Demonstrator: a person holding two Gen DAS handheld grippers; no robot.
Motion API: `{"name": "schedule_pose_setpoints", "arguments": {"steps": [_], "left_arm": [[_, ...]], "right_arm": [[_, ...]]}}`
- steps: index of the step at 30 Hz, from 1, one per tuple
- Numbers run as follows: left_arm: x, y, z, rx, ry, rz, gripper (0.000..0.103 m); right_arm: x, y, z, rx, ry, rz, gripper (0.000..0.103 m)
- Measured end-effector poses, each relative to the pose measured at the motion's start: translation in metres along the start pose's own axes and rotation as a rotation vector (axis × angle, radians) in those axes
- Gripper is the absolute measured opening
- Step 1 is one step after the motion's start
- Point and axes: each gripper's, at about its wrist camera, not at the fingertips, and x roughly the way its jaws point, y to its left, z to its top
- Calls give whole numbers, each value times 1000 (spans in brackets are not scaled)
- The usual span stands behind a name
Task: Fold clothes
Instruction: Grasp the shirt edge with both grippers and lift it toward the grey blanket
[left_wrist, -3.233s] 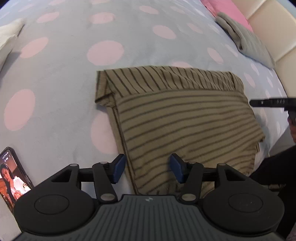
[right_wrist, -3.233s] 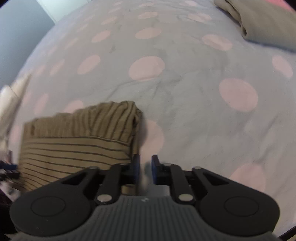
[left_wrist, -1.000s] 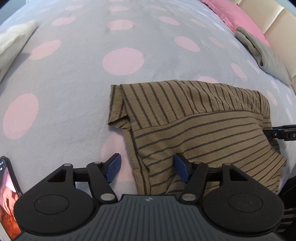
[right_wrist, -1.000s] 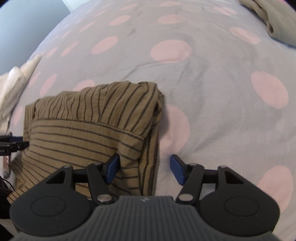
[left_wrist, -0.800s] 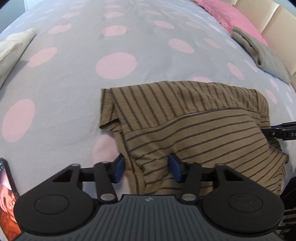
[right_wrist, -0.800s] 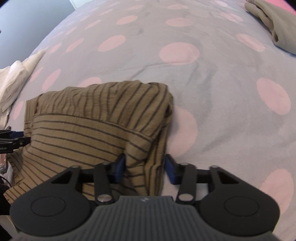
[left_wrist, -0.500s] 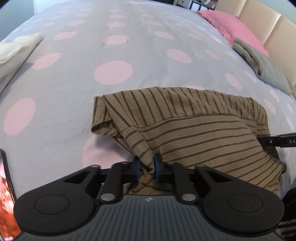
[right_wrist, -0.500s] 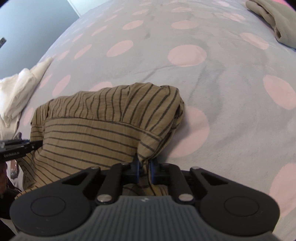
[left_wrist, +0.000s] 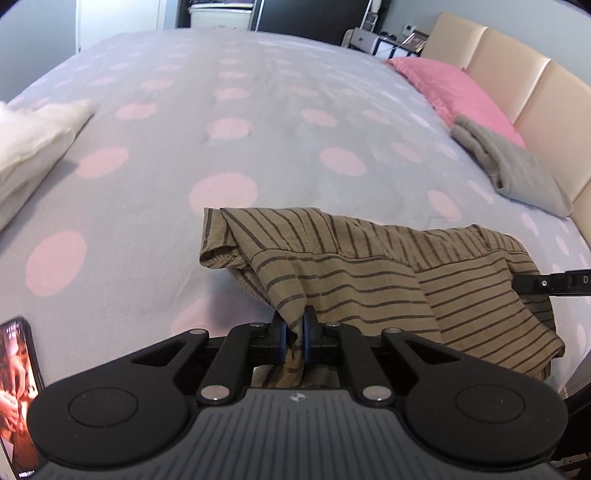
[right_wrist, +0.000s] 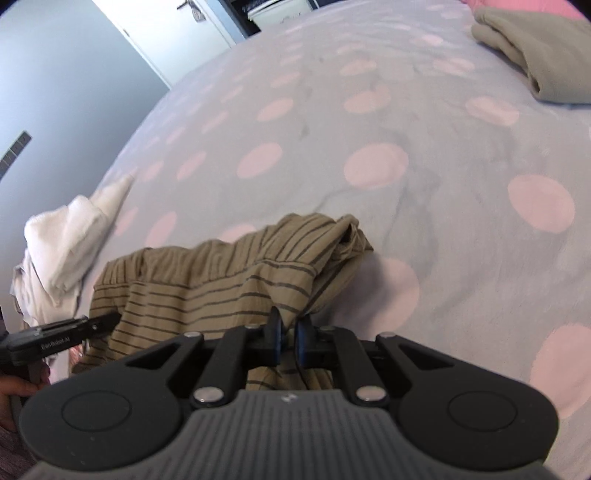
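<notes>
In the left wrist view, a phone (left_wrist: 18, 398) lies at the lower left edge. The left hand-held gripper (left_wrist: 294, 334) is clamped on the near edge of the striped shirt (left_wrist: 369, 273), which lies at centre frame on the polka-dot bed (left_wrist: 258, 110). A folded grey garment (left_wrist: 513, 166) rests at upper right. In the right wrist view, the right hand-held gripper (right_wrist: 288, 334) pinches the shirt's near edge at lower centre.

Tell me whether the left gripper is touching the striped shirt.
Touching. The left wrist view shows the left gripper shut on a pinched fold at the near edge of the striped shirt, fabric squeezed between its blue pads.
</notes>
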Motion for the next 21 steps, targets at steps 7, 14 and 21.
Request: {"name": "schedule_pose_setpoints", "arguments": {"steps": [7,14,21], "left_arm": [[-12,-31,26,30,-46,-64,6],[-11,-73,61,53,-82,-151,6],[23,-161,96,116,-70,-293,6]], "right_arm": [[-34,-3,17,34,-64,-3,9],[-83,-24,46,17,-120,-36,9],[-153,-90,73,58,-203,-124,9]]}}
